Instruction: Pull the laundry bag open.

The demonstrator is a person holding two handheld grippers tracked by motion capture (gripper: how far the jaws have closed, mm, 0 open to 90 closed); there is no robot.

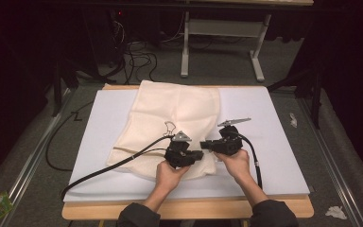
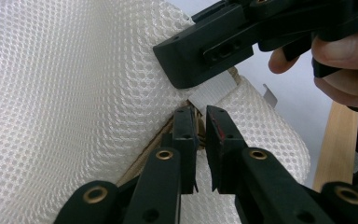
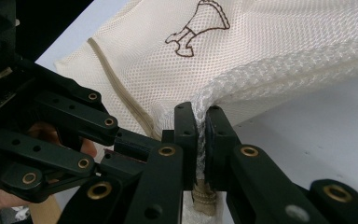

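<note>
A cream mesh bag [image 1: 170, 127] lies flat on a white board [image 1: 274, 142] that covers a wooden table [image 1: 189, 210], stretching from the far edge to the near middle. A cable [image 1: 108, 165] trails off the board's left near corner toward the left gripper [image 1: 199, 154].

That gripper sits at the bag's near edge, held in the left hand [image 1: 170, 175], jaws pointing right. In the left gripper view its jaws [image 2: 200, 135] stand nearly together with a narrow slit between them, right at the bag's beige zip seam [image 2: 158, 140]; whether the pads actually pinch the seam I cannot tell, as the tips hide the contact. The mesh [image 2: 74, 93] spreads wide to the left of them.

Just right of it, tip to tip, comes the right gripper [image 1: 203, 144], held in the right hand [image 1: 238, 163], jaws pointing left. In the right gripper view its jaws [image 3: 200, 135] are pressed onto a bunched fold of the bag's edge [image 3: 261, 74], mesh squeezed between the pads and a beige tab [image 3: 204, 198] hanging below. A small brown outline print [image 3: 200, 25] shows on the bag beyond. The two grippers nearly touch over the bag's near right corner.
</note>
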